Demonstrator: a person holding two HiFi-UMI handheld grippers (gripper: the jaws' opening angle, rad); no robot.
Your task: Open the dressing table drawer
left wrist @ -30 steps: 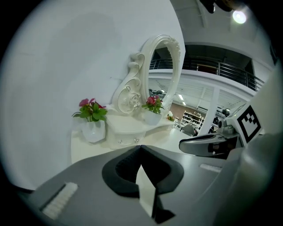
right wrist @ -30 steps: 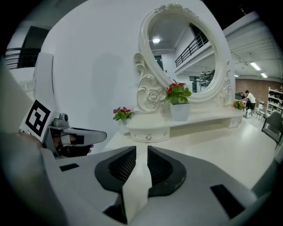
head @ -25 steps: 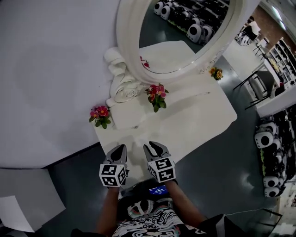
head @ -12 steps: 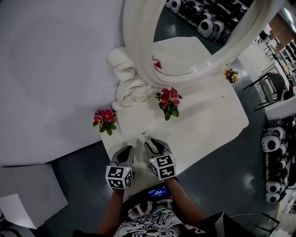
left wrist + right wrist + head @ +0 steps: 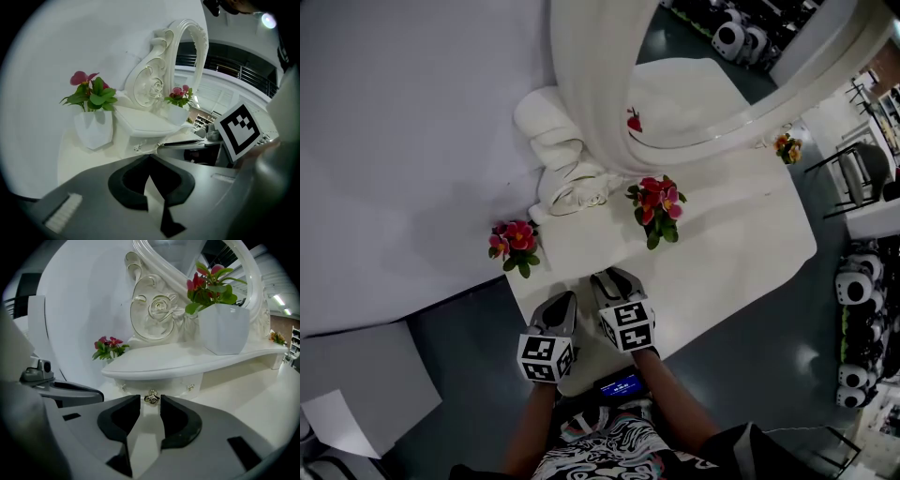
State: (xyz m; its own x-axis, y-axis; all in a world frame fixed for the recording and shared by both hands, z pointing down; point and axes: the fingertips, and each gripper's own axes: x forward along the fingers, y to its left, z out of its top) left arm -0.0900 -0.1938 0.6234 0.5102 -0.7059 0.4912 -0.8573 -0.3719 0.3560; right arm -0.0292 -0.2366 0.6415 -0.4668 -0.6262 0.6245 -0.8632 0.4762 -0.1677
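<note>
Right gripper [image 5: 150,403], whose jaws I am opening, shows the drawer knob [image 5: 151,398] at the gap between its tips, unclamped; left gripper [image 5: 149,157] rests closed on nothing.

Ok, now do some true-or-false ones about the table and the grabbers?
1. The right gripper is clamped on a flower pot. False: its jaws are opening, and the drawer knob sits untouched at their tips.
2. The left gripper has its jaws together, with nothing in them. True.
3. A flower pot stands on the table. True.
4. The mirror lies flat on the table. False: it stands upright at the back.
</note>
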